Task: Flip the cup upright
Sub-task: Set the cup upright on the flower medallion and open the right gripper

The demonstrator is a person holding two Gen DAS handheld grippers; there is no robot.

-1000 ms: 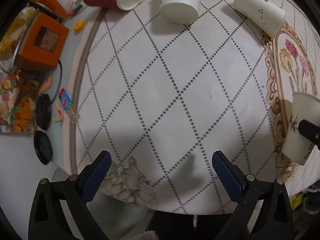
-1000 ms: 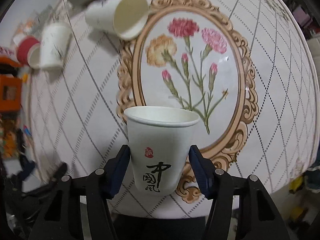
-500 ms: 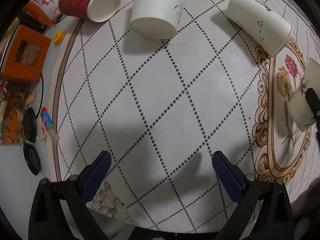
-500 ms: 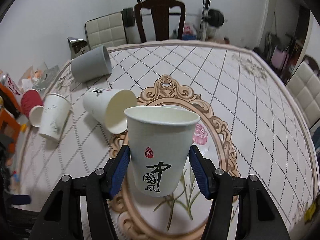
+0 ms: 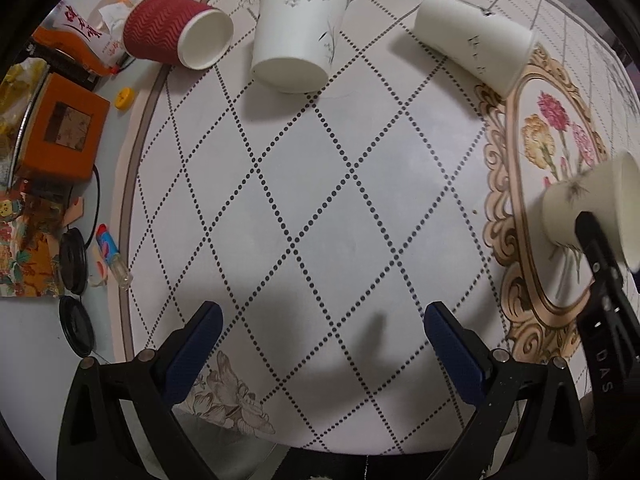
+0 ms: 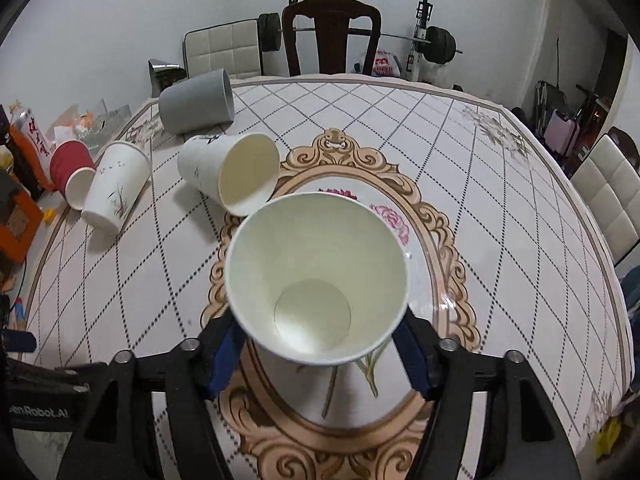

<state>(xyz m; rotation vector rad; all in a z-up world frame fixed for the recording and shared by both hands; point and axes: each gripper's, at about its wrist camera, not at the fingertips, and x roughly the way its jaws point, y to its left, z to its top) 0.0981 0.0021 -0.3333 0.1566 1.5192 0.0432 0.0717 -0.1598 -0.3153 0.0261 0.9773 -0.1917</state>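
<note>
My right gripper is shut on a white paper cup and holds it above the flower medallion, its open mouth tipped toward the camera so I see its inside bottom. The same cup shows at the right edge of the left wrist view, with the right gripper's black finger on it. My left gripper is open and empty above the checked tablecloth near the table's front edge.
Several cups lie on their sides: a red ribbed one, a white one with birds, another white one, a grey one. An orange box and clutter sit at the left. Chairs stand behind the table.
The right gripper has tipped the held cup from side-on to mouth toward the camera and lowered it over the medallion. The left gripper's view has shifted slightly over the table.
</note>
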